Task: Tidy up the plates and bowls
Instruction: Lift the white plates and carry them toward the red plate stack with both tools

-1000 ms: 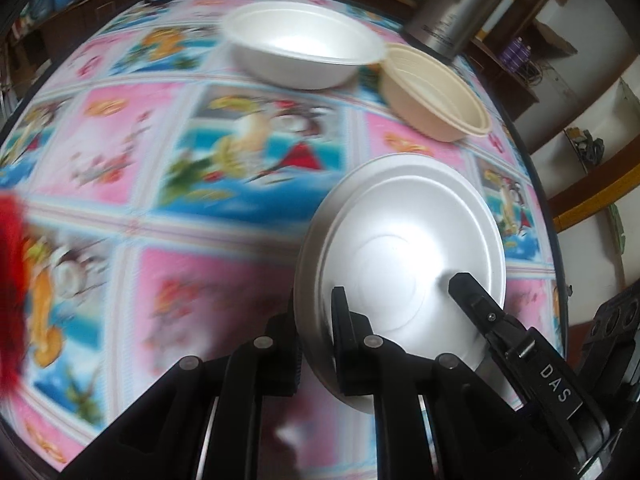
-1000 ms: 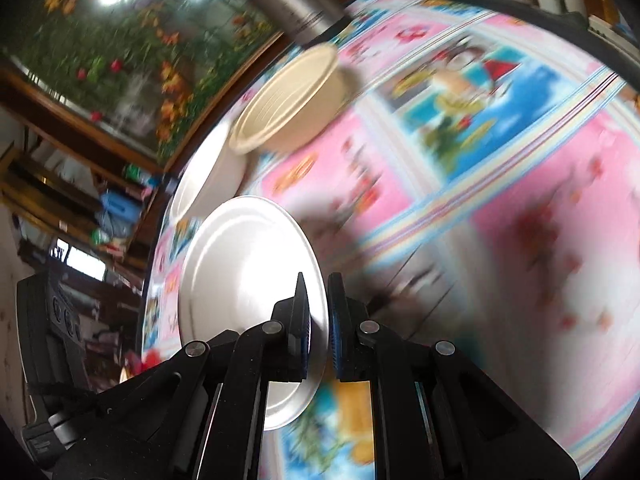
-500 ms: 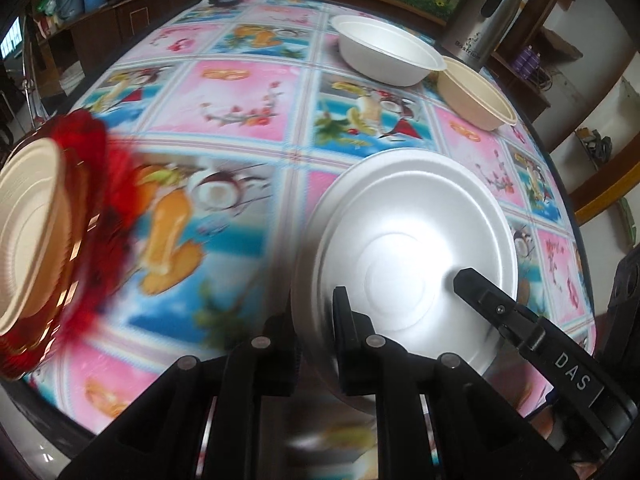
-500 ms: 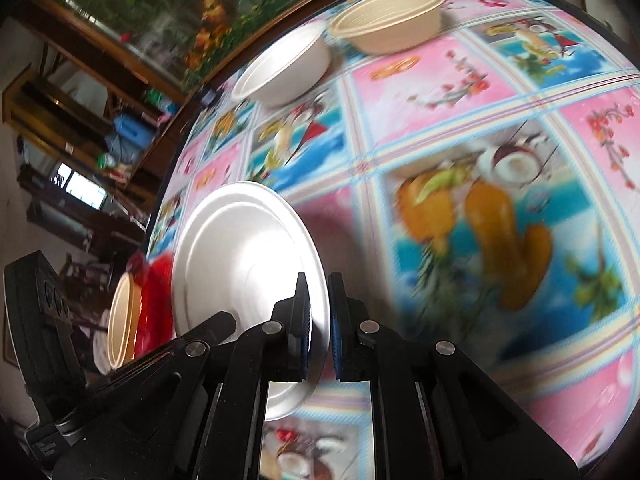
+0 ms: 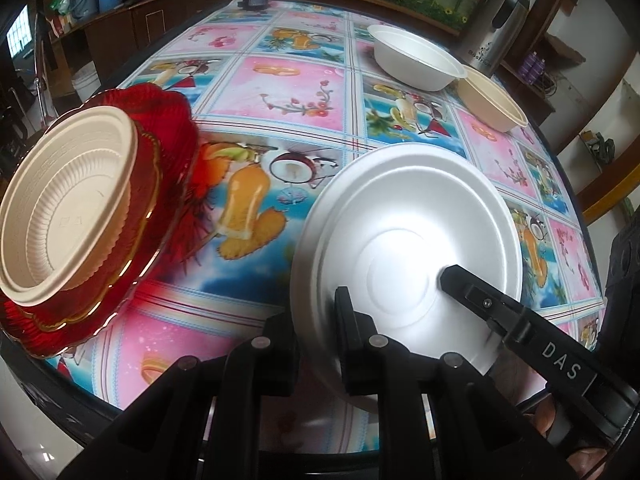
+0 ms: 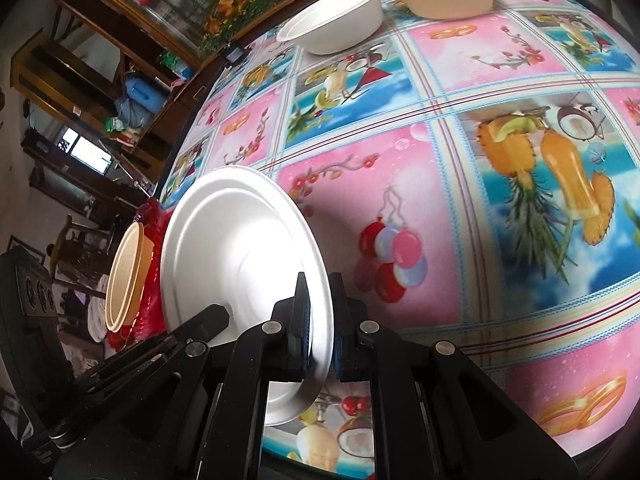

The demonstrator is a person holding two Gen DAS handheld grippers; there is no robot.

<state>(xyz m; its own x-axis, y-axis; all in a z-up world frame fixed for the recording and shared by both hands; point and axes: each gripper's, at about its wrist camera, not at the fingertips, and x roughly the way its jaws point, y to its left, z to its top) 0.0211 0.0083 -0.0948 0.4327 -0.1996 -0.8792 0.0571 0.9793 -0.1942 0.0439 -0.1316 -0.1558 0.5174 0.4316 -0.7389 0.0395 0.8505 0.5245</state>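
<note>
Both grippers pinch the white plate (image 5: 404,236) by its near rim, right gripper (image 6: 318,320) clamped tight, left gripper (image 5: 318,324) easing open, holding it tilted above the tablecloth (image 5: 288,88) beside the beige plate (image 5: 60,208) stacked on the red dish (image 5: 168,132), seemingly its destination.

A: Which parts of the white plate (image 5: 404,240) are hidden?
B: Its near rim, behind the left tongs (image 5: 316,320); in the right wrist view, its lower edge behind the right tongs (image 6: 318,320).

A: And beyond the plate?
B: The red dish (image 5: 160,152) is cut off at the picture's left edge; the tan plate (image 5: 64,208) covers its centre. The flask (image 5: 496,24) loses its top.
</note>
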